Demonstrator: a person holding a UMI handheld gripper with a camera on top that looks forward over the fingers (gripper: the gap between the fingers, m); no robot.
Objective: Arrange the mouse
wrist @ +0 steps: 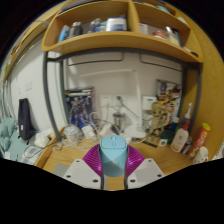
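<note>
A light blue mouse (113, 155) stands upright between my fingers, held above the wooden desk (70, 158). Both magenta pads (95, 159) press on its sides. My gripper (113, 163) is shut on the mouse. The mouse's lower part is hidden between the pale fingers (83, 172).
The desk's back edge is crowded: bottles and an orange tube (203, 135) at the right, a small metal stand (119, 120) behind the mouse, figures and clutter (78, 110) at the left. A wooden shelf (115, 40) with boxes hangs above on the white wall.
</note>
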